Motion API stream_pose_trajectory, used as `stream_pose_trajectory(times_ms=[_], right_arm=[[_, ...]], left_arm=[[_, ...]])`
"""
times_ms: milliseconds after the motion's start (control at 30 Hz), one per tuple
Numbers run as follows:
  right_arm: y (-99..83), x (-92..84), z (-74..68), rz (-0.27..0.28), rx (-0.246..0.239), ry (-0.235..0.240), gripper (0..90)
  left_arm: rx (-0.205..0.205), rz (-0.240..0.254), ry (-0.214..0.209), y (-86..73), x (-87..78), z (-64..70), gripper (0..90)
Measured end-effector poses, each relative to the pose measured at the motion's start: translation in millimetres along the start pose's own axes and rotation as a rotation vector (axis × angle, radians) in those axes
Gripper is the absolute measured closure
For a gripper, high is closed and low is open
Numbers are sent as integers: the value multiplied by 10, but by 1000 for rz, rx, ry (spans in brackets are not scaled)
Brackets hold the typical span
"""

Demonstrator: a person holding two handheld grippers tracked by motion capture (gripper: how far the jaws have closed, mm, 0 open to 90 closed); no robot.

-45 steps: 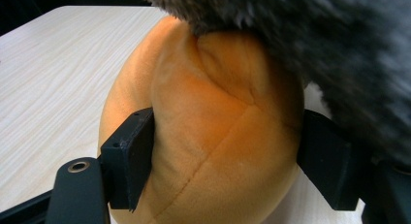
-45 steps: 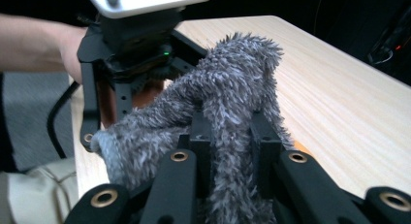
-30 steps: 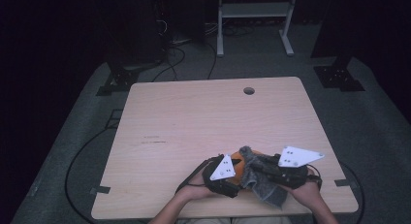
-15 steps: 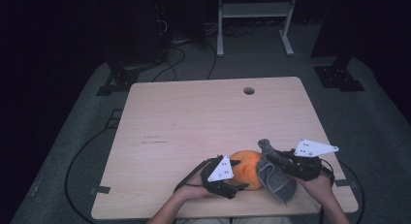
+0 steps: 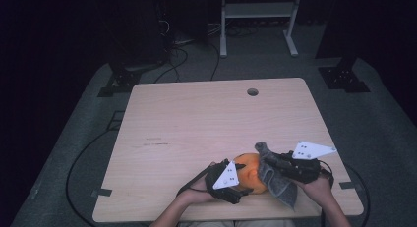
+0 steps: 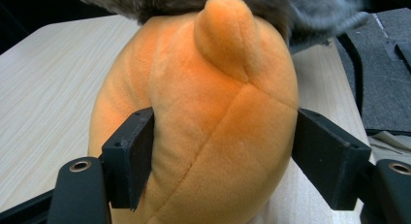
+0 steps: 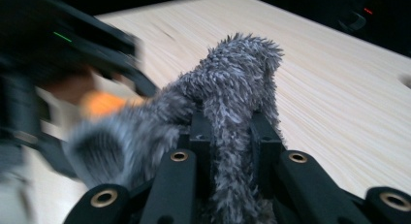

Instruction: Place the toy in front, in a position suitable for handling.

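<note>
Left gripper view: left gripper (image 6: pixel 225 151) clamped on the orange plush (image 6: pixel 213 112), black pads denting its sides, so it's soft, light, squashy; a grip at the widest part of the body looks safest, since the nub on top would likely slip out. Right gripper (image 7: pixel 231 132) pinched tight on the grey furry cloth (image 7: pixel 232 83), limp and fluffy, draping over the plush; best taken by a bunched fold. High view: both things sit near the tabletop's (image 5: pixel 196 119) front edge, toward its right corner, plush resting on the wood.

The grey fuzzy cloth (image 5: pixel 276 180) hides part of the orange plush toy (image 5: pixel 248 170).
</note>
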State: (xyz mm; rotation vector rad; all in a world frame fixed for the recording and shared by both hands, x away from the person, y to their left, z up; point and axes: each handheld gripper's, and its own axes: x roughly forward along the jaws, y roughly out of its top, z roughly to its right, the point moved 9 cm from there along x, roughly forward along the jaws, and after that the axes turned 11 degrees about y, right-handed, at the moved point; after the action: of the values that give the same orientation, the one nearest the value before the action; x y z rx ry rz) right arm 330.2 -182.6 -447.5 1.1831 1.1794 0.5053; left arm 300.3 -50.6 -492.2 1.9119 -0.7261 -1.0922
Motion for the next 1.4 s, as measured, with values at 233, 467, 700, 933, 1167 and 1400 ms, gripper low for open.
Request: stream_pose_trajectory(times_ms=[233,467,700,933,1167,1400], right_arm=[[-137,-180,143,29,76,-7,755],[-180,-109,125,26,83,32,755],[-137,-219,98,76,84,33,755],[-347,-57,155,-66,72,-23,755],[-46,-86,-37,46,14,14,754],[-168,15,82,46,80,8,755]], left_arm=[[-8,5,5,-9,-6,-7,263],[-55,3,7,-32,-34,-90,264],[-135,7,17,-77,-72,-193,257],[-198,13,23,-117,-86,-282,250],[-210,15,33,-111,-70,-285,216],[-143,-6,71,-116,34,-292,155]])
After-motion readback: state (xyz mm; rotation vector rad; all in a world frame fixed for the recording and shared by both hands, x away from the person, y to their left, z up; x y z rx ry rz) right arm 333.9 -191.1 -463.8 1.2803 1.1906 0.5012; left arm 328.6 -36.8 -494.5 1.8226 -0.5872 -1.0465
